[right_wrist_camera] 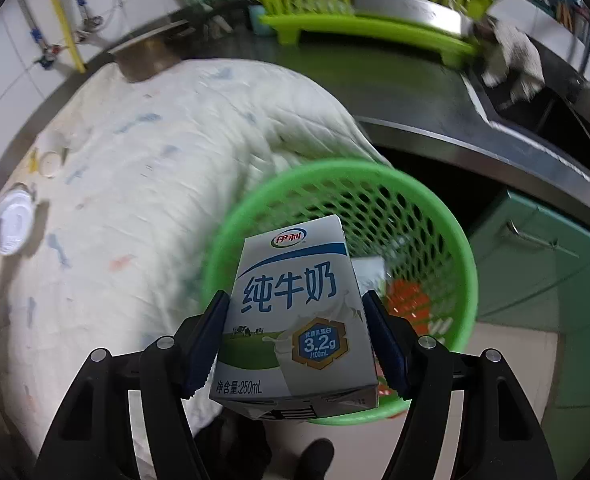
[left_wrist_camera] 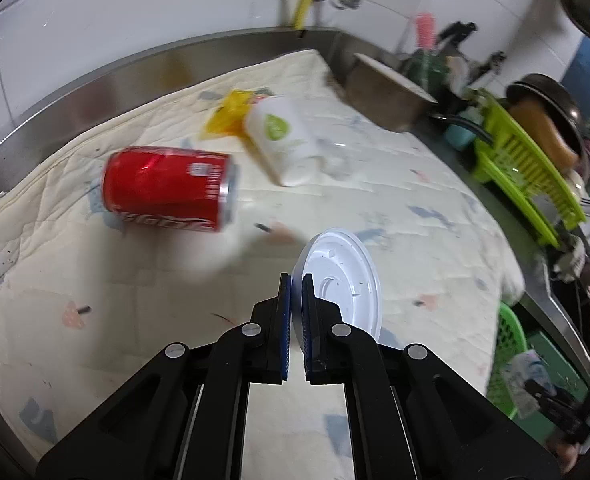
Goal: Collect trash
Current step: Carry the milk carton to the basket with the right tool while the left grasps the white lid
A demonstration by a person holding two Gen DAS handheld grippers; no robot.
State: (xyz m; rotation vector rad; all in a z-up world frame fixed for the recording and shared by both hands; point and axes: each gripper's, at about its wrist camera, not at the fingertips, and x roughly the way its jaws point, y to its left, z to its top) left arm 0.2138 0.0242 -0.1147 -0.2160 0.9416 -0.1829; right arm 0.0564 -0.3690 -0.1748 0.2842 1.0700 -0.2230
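milk carton (right_wrist_camera: 295, 312) top logo: 伊利, red characters in a green-rimmed oval
milk carton front, large blue characters: 纯牛奶
milk carton hexagon badge: 3.2g, with /100mL beneath; the small line above too fine to read
milk carton lower edge: 净含量:250mL
red can (left_wrist_camera: 167, 188) side: white script lettering, upside down and blurred, not legible
white cup (left_wrist_camera: 283, 140) side: green round emblem, no legible text
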